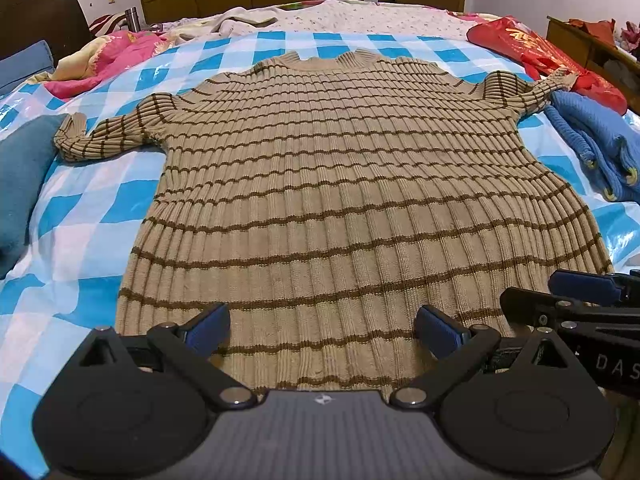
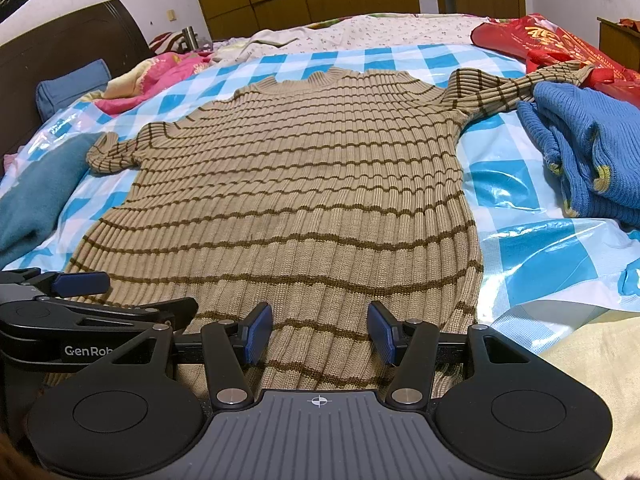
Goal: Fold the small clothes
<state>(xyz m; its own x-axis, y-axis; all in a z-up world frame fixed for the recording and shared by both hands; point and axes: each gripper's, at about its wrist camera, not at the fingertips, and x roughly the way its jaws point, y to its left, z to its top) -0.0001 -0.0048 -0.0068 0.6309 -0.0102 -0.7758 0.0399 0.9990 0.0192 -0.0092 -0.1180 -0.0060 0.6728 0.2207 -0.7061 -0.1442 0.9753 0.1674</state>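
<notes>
A tan ribbed sweater with brown stripes [image 1: 340,184] lies flat on the blue-and-white checked sheet [image 1: 92,208], collar far, hem near, both sleeves spread out. It also shows in the right wrist view [image 2: 304,192]. My left gripper [image 1: 322,330] is open, hovering over the hem's near left part. My right gripper [image 2: 320,334] is open over the hem's near right part. The right gripper's fingers [image 1: 580,286] show at the right edge of the left wrist view. The left gripper's fingers [image 2: 84,284] show at the left edge of the right wrist view.
A blue knit garment [image 2: 592,152] lies bunched to the right, touching the right sleeve. A red bag [image 2: 560,44] sits behind it. A teal cloth [image 1: 20,176] lies at the left. Pink bedding [image 1: 112,60] and a headboard [image 2: 60,52] are at the far left.
</notes>
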